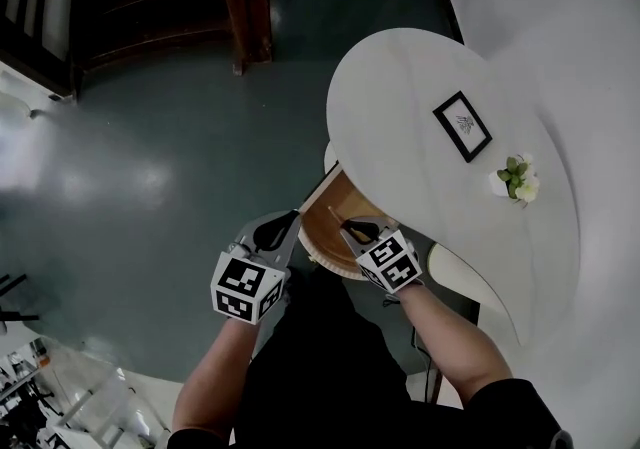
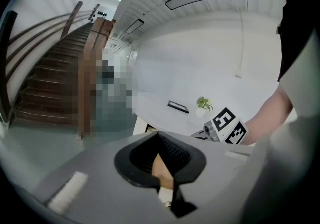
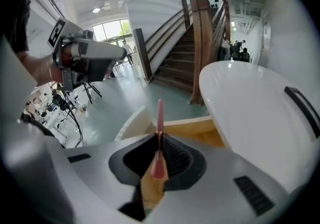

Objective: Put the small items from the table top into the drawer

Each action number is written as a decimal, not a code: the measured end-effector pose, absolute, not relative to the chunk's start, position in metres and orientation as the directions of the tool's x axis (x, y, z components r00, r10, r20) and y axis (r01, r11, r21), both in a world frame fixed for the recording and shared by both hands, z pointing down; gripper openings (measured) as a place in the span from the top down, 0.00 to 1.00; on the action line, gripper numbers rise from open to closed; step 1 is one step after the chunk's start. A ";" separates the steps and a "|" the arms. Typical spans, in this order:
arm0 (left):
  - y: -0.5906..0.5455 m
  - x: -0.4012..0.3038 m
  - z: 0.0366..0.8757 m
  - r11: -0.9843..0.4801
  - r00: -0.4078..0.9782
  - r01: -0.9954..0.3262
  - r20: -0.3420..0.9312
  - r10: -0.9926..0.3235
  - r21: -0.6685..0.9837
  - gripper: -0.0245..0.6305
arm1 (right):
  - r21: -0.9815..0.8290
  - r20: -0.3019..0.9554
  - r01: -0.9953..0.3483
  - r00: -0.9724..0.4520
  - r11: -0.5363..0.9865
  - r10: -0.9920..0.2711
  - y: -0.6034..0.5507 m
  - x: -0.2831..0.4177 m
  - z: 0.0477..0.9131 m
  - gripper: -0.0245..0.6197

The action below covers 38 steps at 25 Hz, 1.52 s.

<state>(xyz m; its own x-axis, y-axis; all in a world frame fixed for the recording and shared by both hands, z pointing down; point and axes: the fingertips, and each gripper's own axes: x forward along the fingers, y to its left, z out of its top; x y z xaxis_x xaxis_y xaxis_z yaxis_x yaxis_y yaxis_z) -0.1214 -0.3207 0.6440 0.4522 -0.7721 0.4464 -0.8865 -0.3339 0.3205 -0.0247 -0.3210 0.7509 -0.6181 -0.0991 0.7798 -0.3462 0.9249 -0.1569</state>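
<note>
Head view: one white table (image 1: 400, 87) carries one frame (image 1: 462, 126) and one plant (image 1: 517, 179), both well apart from the open drawer (image 1: 322, 232) under its near rim. Two grippers are at the drawer, the left gripper (image 1: 283, 227) by its front edge and the right gripper (image 1: 352, 228) over its wooden inside.

Left gripper view: jaws pressed together with nothing between them. Stairs (image 2: 50, 83) rise beyond.

Right gripper view: jaws clamped on one pink pen (image 3: 159, 118), which stands upright above the drawer.
</note>
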 end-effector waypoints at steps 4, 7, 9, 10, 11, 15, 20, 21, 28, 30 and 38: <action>-0.322 -0.121 0.669 -0.328 0.449 -0.889 0.478 -0.754 0.318 0.95 | -0.147 0.826 -0.272 -0.563 0.951 -0.034 -0.316 -0.024 0.788 0.88; -0.324 -0.122 0.683 -0.315 0.441 -0.893 0.487 -0.754 0.320 0.95 | -0.113 0.862 -0.199 -0.508 0.973 -0.004 -0.317 -0.023 0.816 0.88; -0.326 -0.122 0.690 -0.306 0.435 -0.895 0.490 -0.755 0.324 0.95 | -0.100 0.879 -0.180 -0.477 0.979 0.002 -0.320 -0.023 0.833 0.88; -0.327 -0.122 0.693 -0.302 0.433 -0.896 0.492 -0.755 0.326 0.95 | -0.094 0.887 -0.173 -0.461 0.980 0.004 -0.322 -0.023 0.841 0.88; -0.327 -0.122 0.696 -0.299 0.432 -0.896 0.495 -0.754 0.327 0.95 | -0.088 0.896 -0.165 -0.444 0.982 0.006 -0.324 -0.022 0.849 0.88; -0.323 -0.122 0.703 -0.297 0.433 -0.897 0.508 -0.744 0.329 0.95 | -0.093 0.930 -0.135 -0.366 0.986 0.038 -0.323 -0.019 0.877 0.88; -0.322 -0.123 0.709 -0.292 0.427 -0.899 0.513 -0.745 0.325 0.95 | -0.112 0.948 -0.067 -0.307 0.992 0.086 -0.321 -0.018 0.900 0.88; -0.321 -0.125 0.710 -0.287 0.425 -0.900 0.513 -0.746 0.329 0.95 | -0.117 0.950 -0.061 -0.299 0.991 0.094 -0.320 -0.019 0.904 0.88; -0.322 -0.136 0.701 -0.233 0.402 -0.897 0.473 -0.784 0.376 0.95 | -0.091 0.957 -0.058 -0.281 0.994 0.071 -0.323 -0.022 0.915 0.88; -0.322 -0.137 0.697 -0.232 0.400 -0.897 0.465 -0.790 0.378 0.95 | -0.075 0.958 -0.067 -0.284 0.995 0.053 -0.326 -0.024 0.911 0.84; -0.298 -0.150 0.651 -0.239 0.389 -0.901 0.428 -0.816 0.363 0.95 | -0.057 0.935 -0.189 -0.355 0.980 -0.014 -0.317 -0.028 0.839 0.80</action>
<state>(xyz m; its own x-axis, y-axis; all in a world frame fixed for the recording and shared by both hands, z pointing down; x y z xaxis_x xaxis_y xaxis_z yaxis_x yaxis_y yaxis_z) -0.1500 -0.2981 0.6515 0.3887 -0.8159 0.4282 -0.9007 -0.2386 0.3630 -0.0284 -0.3173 0.8388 -0.3553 -0.0143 0.9347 -0.1894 0.9803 -0.0570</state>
